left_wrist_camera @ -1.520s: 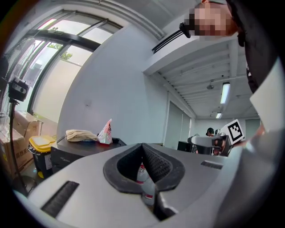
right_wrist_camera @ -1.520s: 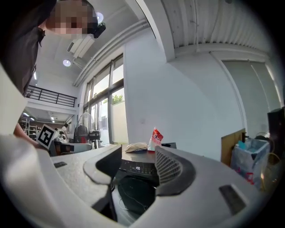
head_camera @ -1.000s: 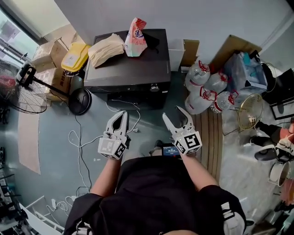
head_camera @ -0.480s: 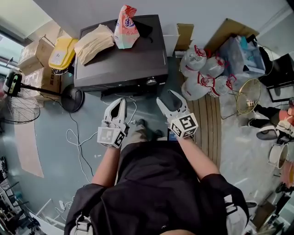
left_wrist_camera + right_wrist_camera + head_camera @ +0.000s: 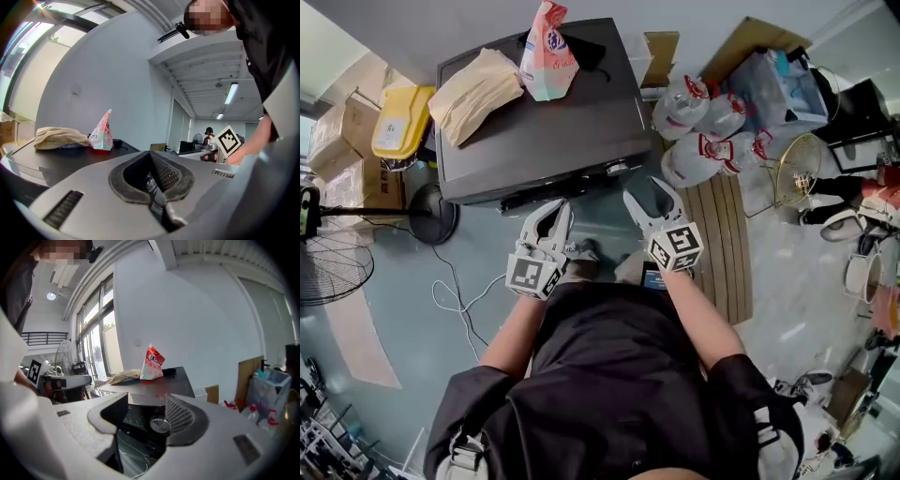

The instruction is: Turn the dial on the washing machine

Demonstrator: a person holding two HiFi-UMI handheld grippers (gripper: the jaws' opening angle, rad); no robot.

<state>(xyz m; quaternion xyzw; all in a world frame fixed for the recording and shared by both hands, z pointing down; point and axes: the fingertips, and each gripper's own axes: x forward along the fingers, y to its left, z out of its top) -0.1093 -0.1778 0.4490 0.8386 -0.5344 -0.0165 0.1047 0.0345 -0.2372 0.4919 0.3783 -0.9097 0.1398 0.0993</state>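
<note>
Two forearms [image 5: 517,330] stretched to 12 o'clock | left gripper [image 5: 551,208] clenched, empty | right gripper [image 5: 649,194] released, dial [image 5: 160,424] framed between jaws, untouched | washing machine [image 5: 553,127] ahead

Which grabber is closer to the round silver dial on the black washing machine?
Right. The right gripper, jaws open, points at the round silver dial without touching it. The left gripper hangs farther off, to the dial's left in the head view.

Bright, even daylight comes from tall windows [image 5: 96,333], helped by a ceiling lamp [image 5: 231,93]. Shadows are soft; the washing machine [image 5: 572,127] shows a dull sheen on top. Both gripper views bulge and darken at the corners.
</note>
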